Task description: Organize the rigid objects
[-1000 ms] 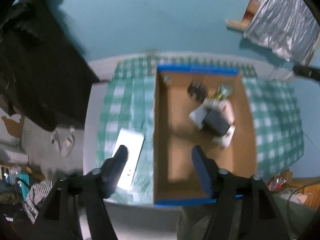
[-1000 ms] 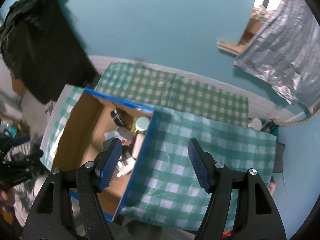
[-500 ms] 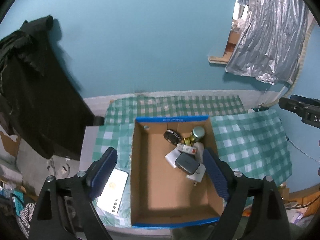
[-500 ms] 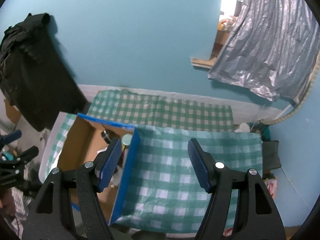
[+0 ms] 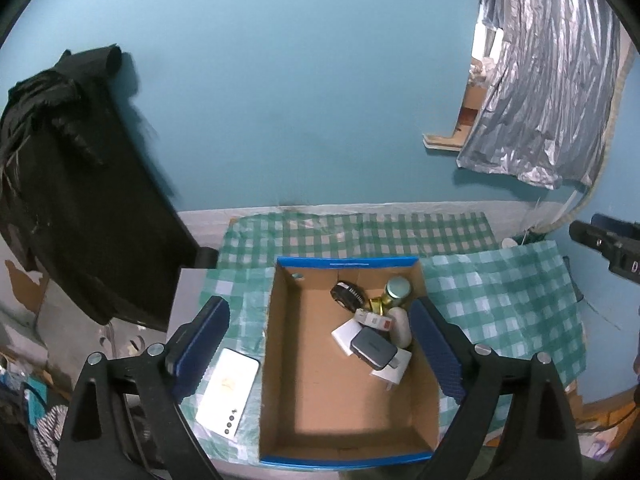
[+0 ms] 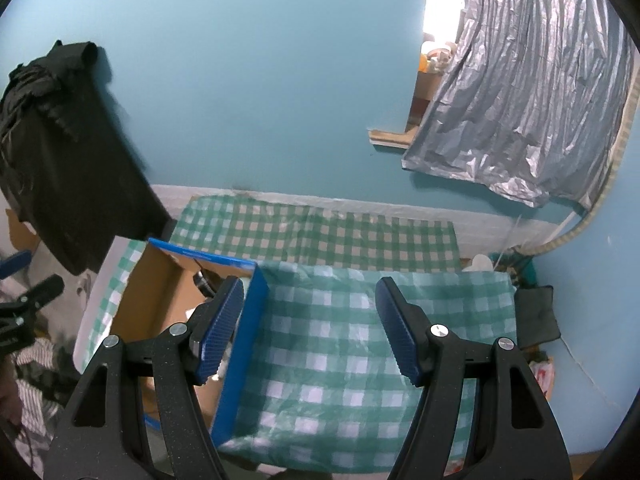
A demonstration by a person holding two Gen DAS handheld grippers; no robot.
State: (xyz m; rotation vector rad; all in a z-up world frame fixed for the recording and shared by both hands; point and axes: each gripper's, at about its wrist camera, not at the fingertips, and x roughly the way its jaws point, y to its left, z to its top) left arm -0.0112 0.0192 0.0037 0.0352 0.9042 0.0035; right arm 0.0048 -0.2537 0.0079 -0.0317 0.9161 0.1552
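Now higher above the box (image 5: 280, 364), both hand-held grippers empty, left (image 5: 316, 344) freshly widened, right (image 6: 310, 324) agape.

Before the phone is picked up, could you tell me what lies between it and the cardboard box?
In the left wrist view, only bare checked tablecloth separates the white phone from the cardboard box.

A teal wall (image 5: 300, 92) rises behind; dark clothing (image 5: 72, 184) hangs left, a silvery curtain (image 6: 532, 92) covers a bright opening at right.
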